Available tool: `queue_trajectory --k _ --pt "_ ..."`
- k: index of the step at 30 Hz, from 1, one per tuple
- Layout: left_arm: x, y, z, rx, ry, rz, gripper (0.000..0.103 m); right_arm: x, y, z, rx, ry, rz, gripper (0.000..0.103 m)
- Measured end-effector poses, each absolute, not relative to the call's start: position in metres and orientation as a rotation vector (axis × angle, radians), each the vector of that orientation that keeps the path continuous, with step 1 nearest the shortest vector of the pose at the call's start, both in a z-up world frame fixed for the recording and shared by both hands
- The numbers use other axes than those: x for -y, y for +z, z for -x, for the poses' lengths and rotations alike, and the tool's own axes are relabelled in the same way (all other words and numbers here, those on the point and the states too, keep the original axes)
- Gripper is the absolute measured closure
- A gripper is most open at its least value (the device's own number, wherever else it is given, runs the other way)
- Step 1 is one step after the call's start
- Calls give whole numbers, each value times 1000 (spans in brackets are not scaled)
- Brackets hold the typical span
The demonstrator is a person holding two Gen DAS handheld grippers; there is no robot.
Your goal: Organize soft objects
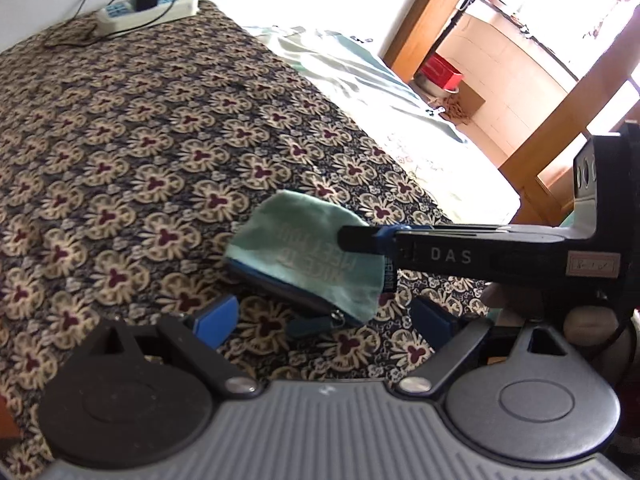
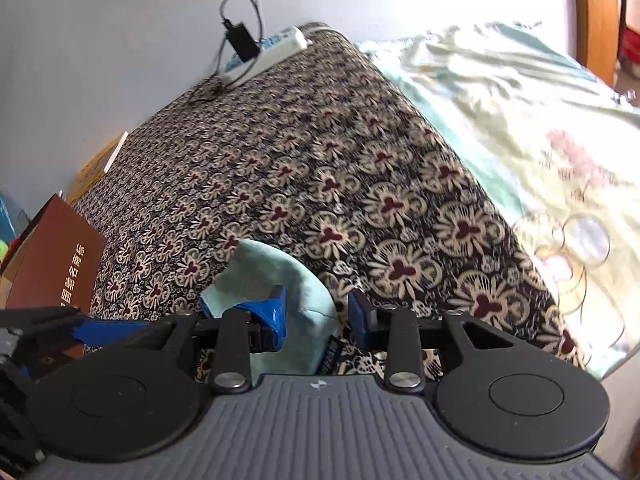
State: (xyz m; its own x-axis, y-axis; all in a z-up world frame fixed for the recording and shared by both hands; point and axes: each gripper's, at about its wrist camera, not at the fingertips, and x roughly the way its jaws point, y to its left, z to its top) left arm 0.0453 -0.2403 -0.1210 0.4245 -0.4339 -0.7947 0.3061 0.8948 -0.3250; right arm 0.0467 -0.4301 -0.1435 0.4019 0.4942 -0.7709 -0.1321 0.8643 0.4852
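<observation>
A small teal zip pouch (image 1: 308,264) with pale lettering hangs over the patterned bedspread (image 1: 132,152). My right gripper (image 1: 352,242) reaches in from the right and holds the pouch's upper right edge. In the right wrist view the pouch (image 2: 280,280) lies between the two blue fingers (image 2: 276,312), which stand partly apart around it. My left gripper (image 1: 324,320) is open just below the pouch, its blue fingertips (image 1: 216,316) on either side of the zip end, not touching it.
A white power strip (image 1: 148,12) with a black charger and cables sits at the far end of the bedspread. A pale green quilt (image 2: 520,128) lies to the right. A brown booklet (image 2: 56,256) leans at the left. A wooden door frame (image 1: 432,12) stands beyond.
</observation>
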Motion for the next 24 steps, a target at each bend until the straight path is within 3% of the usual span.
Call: queue_trajectory --k 7,9,12,14,17,24 --pt "250 -139 -59 -1042 -485 143 14 430 -141 -43 -1054 518 -406 94" --pt "252 -143 -61 -1049 -492 141 28 425 -140 -40 -1046 550 -398 97" --pt "253 -143 -62 -1028 -480 122 36 421 -139 -40 -1036 572 -389 103" --pt "251 -141 -61 -1013 -485 119 62 421 -137 -40 -1035 581 -392 103" --pt "247 -138 -60 -1007 -500 146 70 418 -132 -40 -1032 608 -402 103" --pt "230 -107 -41 -904 -481 138 72 399 -105 -41 -980 702 -438 103"
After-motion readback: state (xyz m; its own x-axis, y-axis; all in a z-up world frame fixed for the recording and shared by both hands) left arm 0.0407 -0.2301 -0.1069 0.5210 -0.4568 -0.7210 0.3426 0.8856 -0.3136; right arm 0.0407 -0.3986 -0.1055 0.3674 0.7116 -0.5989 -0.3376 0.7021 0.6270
